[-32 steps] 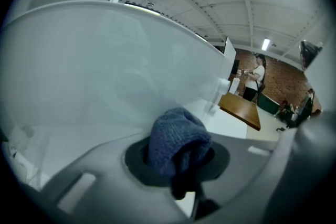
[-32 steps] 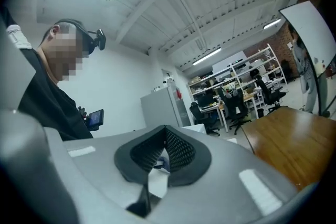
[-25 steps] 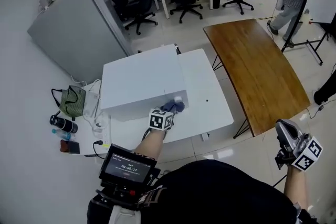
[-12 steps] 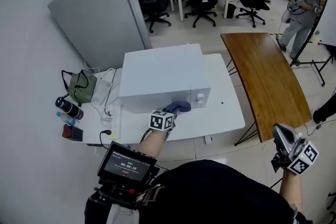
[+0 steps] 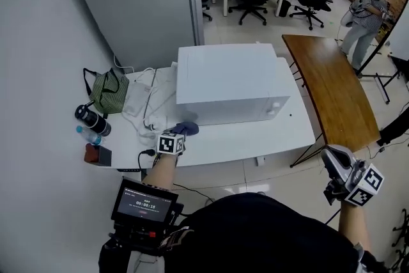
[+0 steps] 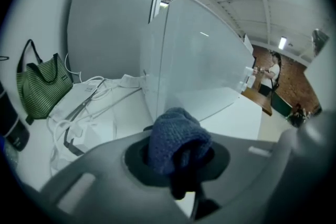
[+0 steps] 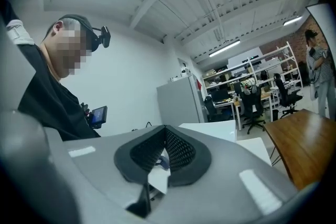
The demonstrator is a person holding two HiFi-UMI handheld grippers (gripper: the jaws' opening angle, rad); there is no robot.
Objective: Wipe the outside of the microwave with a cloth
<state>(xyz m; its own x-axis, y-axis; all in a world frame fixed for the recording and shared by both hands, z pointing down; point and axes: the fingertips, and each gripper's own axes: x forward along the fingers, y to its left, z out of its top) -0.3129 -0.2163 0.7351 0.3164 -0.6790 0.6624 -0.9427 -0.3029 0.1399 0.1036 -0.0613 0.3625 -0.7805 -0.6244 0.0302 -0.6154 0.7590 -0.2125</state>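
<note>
My right claw (image 5: 337,163) hangs off to the right of the white bench (image 5: 255,137), over the floor, with its jaws closed together on nothing. My left claw (image 5: 181,132) sits over the bench's front edge, towards its left end. It is clamped on the blue cloth (image 6: 176,136), which bunches up out of the jaws as a rounded wad. The cloth is at the lower front left corner of the microwave (image 5: 230,83), just beside it; I cannot tell whether it touches.

The white microwave stands across the middle of the bench with its door closed. To its left lie loose white cables (image 5: 150,99), then a green bag (image 5: 105,91) at the bench's back left corner. A dark bottle (image 5: 92,119) lies near the left edge. Right of the bench stands a wooden table (image 5: 326,86). Behind the bench rises a grey cabinet (image 5: 144,3).
</note>
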